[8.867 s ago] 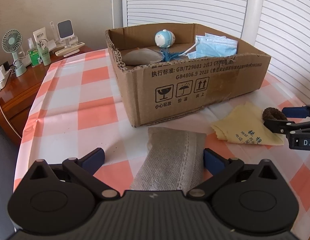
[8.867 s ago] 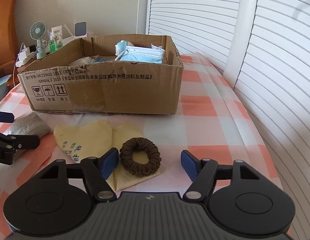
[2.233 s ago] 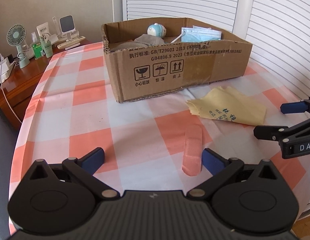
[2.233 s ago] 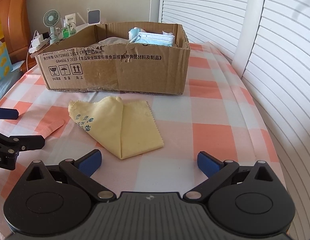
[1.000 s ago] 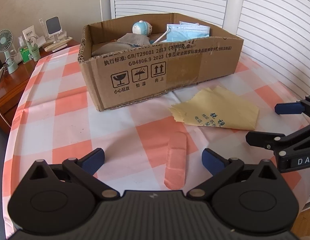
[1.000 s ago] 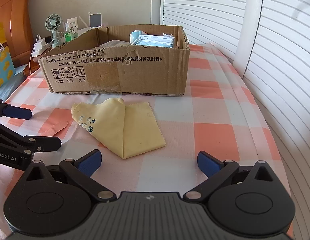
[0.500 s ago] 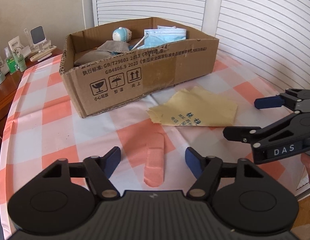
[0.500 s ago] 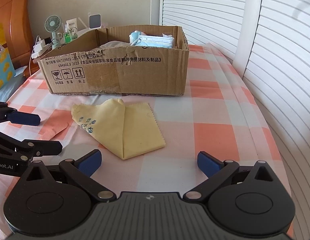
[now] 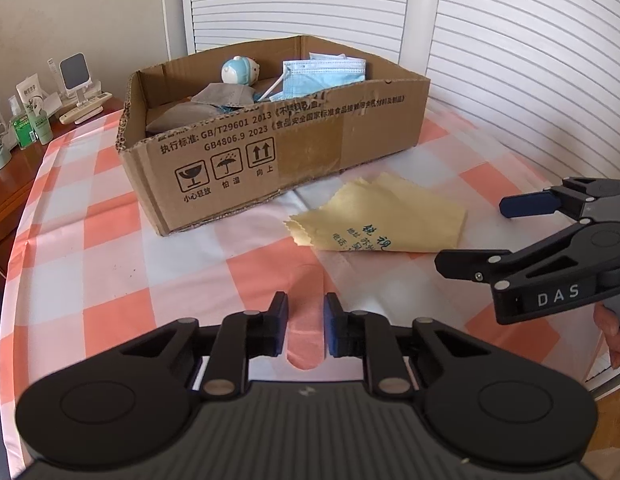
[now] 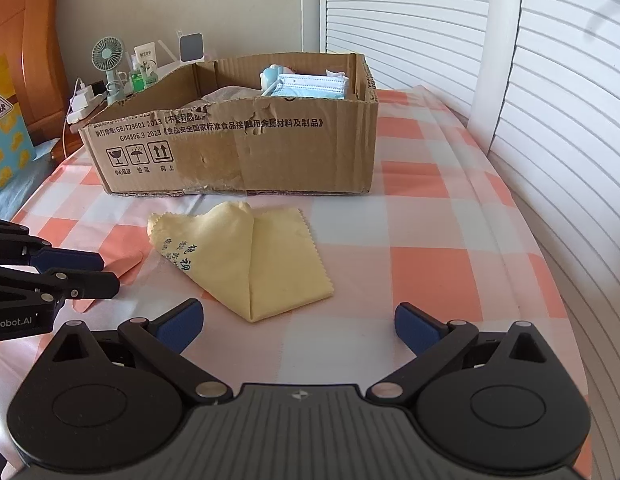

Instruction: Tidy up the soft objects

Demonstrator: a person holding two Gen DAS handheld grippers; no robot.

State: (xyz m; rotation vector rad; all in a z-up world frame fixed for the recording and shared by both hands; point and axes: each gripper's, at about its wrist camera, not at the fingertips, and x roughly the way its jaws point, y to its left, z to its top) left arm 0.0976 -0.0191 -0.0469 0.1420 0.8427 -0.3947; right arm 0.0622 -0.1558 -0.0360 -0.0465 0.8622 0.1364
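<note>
A pink adhesive bandage (image 9: 306, 332) lies on the checked tablecloth. My left gripper (image 9: 306, 320) is closing its jaws on it, and the blue pads touch its two long edges. In the right wrist view the left gripper (image 10: 106, 272) shows at the left with the bandage (image 10: 126, 264) sticking out past its tips. A folded yellow cloth (image 10: 262, 264) lies in front of the cardboard box (image 10: 270, 152). My right gripper (image 10: 298, 324) stands open just short of the cloth, with nothing between its fingers. In the left wrist view the right gripper (image 9: 474, 236) is at the far right.
The box (image 9: 310, 136) holds blue face masks (image 9: 322, 76), a grey cloth (image 9: 226, 94) and a small blue-and-white toy (image 9: 238, 70). A wooden side table with bottles (image 9: 30, 120) and a fan (image 10: 106, 64) stands at the left. White louvred doors rise behind. The table edge runs close on the right.
The left gripper's jaws have closed from wide open onto the pink bandage, and that view has swung a little to the right. The right gripper has not moved.
</note>
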